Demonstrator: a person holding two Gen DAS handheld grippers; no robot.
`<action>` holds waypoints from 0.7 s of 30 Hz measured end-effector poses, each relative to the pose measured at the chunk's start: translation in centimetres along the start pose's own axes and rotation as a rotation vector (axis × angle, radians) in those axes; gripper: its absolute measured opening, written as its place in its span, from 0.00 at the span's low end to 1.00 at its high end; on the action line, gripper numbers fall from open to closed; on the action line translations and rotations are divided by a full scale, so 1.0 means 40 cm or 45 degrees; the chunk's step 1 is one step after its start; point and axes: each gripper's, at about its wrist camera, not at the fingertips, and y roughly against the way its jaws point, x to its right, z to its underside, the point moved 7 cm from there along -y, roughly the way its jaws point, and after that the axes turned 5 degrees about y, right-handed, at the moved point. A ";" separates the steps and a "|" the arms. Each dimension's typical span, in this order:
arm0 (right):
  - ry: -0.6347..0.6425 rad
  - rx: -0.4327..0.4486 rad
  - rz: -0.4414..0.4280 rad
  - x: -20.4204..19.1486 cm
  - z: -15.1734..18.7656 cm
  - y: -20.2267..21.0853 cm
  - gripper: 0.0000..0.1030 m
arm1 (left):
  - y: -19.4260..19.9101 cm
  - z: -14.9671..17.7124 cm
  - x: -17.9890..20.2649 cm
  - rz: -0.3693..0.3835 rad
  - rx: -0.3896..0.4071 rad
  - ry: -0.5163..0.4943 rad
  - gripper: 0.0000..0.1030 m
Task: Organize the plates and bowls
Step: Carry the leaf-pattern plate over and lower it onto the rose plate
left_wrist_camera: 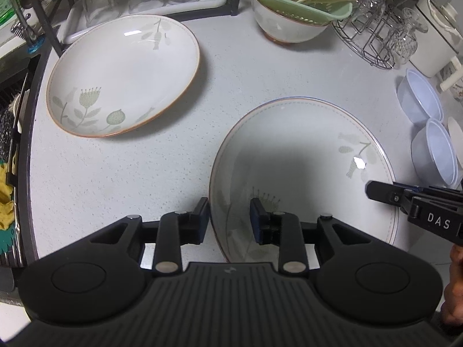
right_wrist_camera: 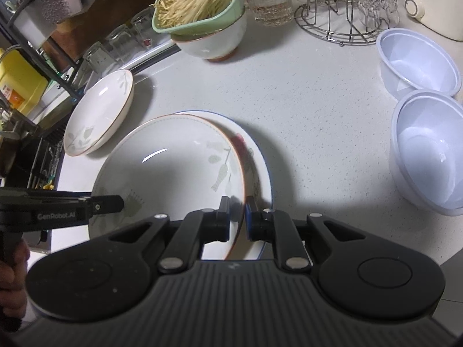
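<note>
On a kitchen counter [right_wrist_camera: 318, 110], the right gripper [right_wrist_camera: 238, 219] clamps the near rim of a floral plate [right_wrist_camera: 167, 167] sitting askew on a blue-rimmed plate [right_wrist_camera: 262, 162]. The left gripper [left_wrist_camera: 230, 221], jaws parted, straddles the same plate's left rim (not yet closed); another floral plate [left_wrist_camera: 124, 72] waits far left.

Left tool [left_wrist_camera: 230, 221] straddling a plate rim on the desk [left_wrist_camera: 231, 69]

Its jaws stand apart astride the near plate [left_wrist_camera: 303, 156] rim at 6 o'clock; a second plate [left_wrist_camera: 124, 75] lies at 10 o'clock, the right tool [left_wrist_camera: 376, 192] enters at 3 o'clock.
</note>
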 end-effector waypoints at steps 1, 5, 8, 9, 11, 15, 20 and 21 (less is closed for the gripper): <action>0.000 0.004 0.002 -0.001 0.000 0.000 0.14 | 0.003 0.001 -0.002 0.009 0.001 0.016 0.34; 0.025 0.025 0.025 -0.008 0.004 0.002 0.15 | 0.020 0.006 -0.015 0.052 0.000 0.068 0.34; 0.024 0.040 0.028 -0.007 0.004 0.007 0.15 | 0.037 0.008 -0.021 0.064 0.016 0.097 0.35; 0.023 0.051 0.028 -0.006 0.002 0.011 0.14 | 0.042 0.008 -0.023 0.068 0.021 0.108 0.35; 0.031 0.079 0.035 -0.005 -0.005 0.023 0.14 | 0.051 0.008 -0.025 0.081 0.033 0.124 0.35; 0.059 0.099 0.053 -0.009 -0.006 0.029 0.15 | 0.062 0.008 -0.025 0.083 0.045 0.140 0.35; 0.062 0.158 0.052 -0.008 -0.013 0.049 0.15 | 0.070 0.010 -0.016 0.076 0.057 0.135 0.35; 0.050 0.167 0.043 -0.005 -0.013 0.050 0.14 | 0.070 0.011 -0.016 0.075 0.057 0.137 0.35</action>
